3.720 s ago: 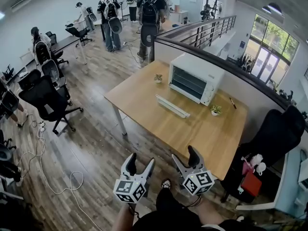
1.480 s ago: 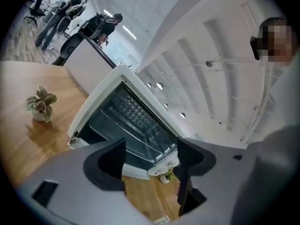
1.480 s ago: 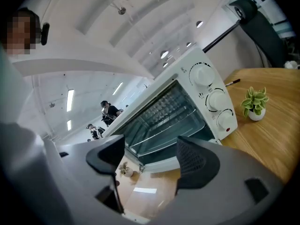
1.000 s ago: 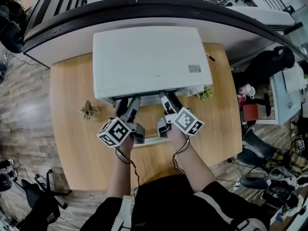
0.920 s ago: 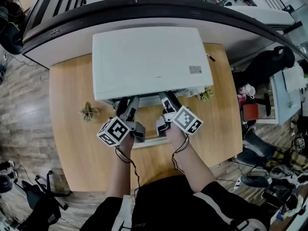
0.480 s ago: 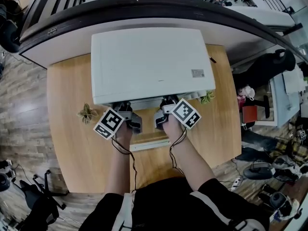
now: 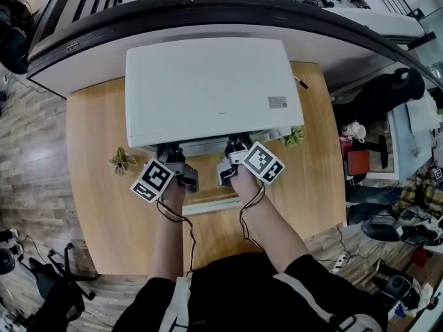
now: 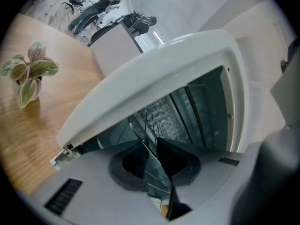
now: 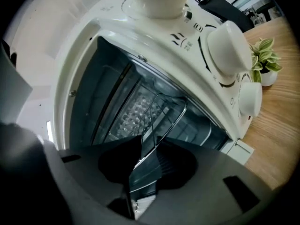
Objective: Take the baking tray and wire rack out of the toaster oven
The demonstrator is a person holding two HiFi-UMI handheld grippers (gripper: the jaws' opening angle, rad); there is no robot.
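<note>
A white toaster oven [image 7: 211, 88] stands on the wooden table [image 7: 97, 206] with its door [image 7: 213, 205] folded down toward me. Both grippers reach into its mouth, so in the head view the oven top hides their fingertips. In the left gripper view my left gripper [image 7: 172, 153] [image 8: 150, 146] has the wire rack's [image 8: 158, 118] thin front rail between its dark pads. My right gripper [image 7: 234, 148] [image 9: 146, 156] holds the same wire rack [image 9: 157, 111] further right. Both pairs of jaws have just been closing on that edge. I cannot tell the baking tray apart from the rack.
Small potted plants stand left [image 7: 122, 162] [image 8: 28, 74] and right [image 7: 296, 137] [image 9: 263, 62] of the oven. White control knobs [image 9: 227, 50] sit just right of the right gripper. Behind the table is a dark curved railing [image 7: 208, 9]. A pen [image 7: 300, 83] lies beside the oven.
Over the last second both grippers slid forward and slightly down into the oven mouth, their fingers vanishing under its top. The oven has not moved.
</note>
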